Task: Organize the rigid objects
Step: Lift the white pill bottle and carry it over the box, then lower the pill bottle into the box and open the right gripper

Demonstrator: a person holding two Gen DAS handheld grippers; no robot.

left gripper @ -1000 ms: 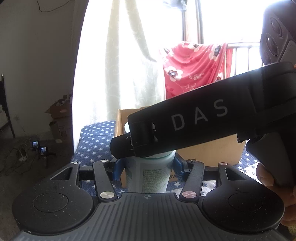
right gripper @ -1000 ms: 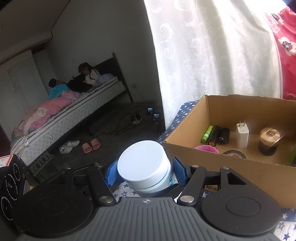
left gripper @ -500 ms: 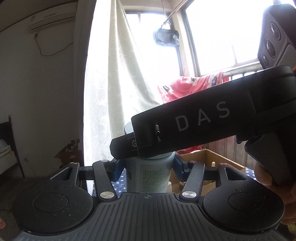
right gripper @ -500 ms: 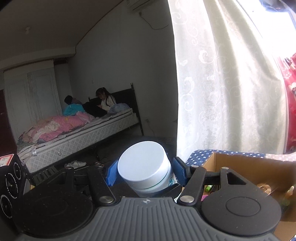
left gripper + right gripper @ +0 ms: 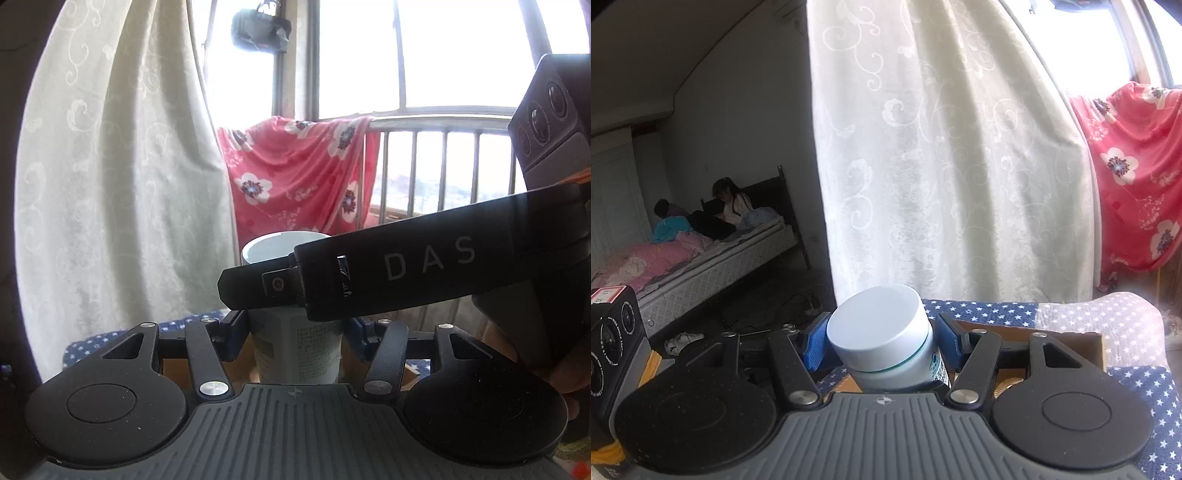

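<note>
Between both grippers' blue pads (image 5: 817,343), a white-capped bottle (image 5: 886,339), clamped upright.

This is a lived-in bedroom in a home. A bed (image 5: 713,258) with a dark headboard stands against the far wall, left of the long white curtain (image 5: 945,155), with pink bedding (image 5: 646,262) heaped on it and two people (image 5: 727,210) sitting at its head. Shoes (image 5: 683,338) and cables (image 5: 798,302) lie on the floor between bed and curtain. Right of the curtain, a red flowered blanket (image 5: 295,173) hangs over the window railing (image 5: 443,122). Below the curtain, a star-patterned cloth (image 5: 1108,314) covers a surface.
</note>
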